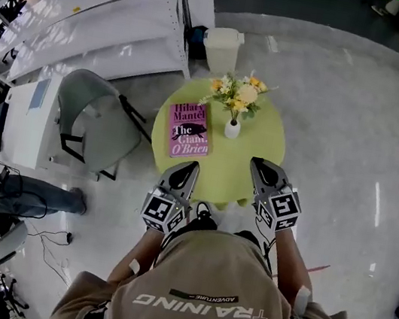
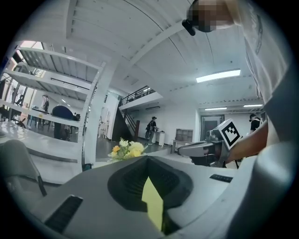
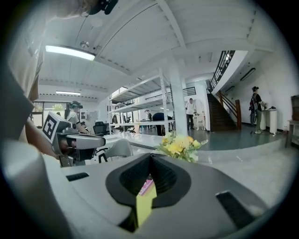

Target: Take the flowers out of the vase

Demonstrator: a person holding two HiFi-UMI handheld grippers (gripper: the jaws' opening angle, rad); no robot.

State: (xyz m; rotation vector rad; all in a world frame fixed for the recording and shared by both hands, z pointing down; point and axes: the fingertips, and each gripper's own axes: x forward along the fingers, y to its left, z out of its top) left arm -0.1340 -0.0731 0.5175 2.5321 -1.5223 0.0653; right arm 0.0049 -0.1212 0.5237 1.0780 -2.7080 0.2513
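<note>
A bunch of yellow and orange flowers (image 1: 235, 94) stands in a small white vase (image 1: 232, 128) on the far side of a round green table (image 1: 264, 140). A pink book (image 1: 188, 128) lies on the table left of the vase. Both grippers hover over the table's near edge, short of the vase. My left gripper (image 1: 191, 166) is shut and empty, near the book's corner. My right gripper (image 1: 257, 163) is shut and empty too, right of the vase. The flowers (image 2: 125, 149) show beyond the closed left gripper (image 2: 147, 158), and the flowers (image 3: 180, 145) beyond the closed right gripper (image 3: 150, 156).
A grey chair (image 1: 88, 116) stands left of the table, with white shelving (image 1: 96, 7) behind it. A white bin (image 1: 223, 48) sits just past the table. A low white cabinet (image 1: 26, 124) is at the far left. People stand far off in the hall.
</note>
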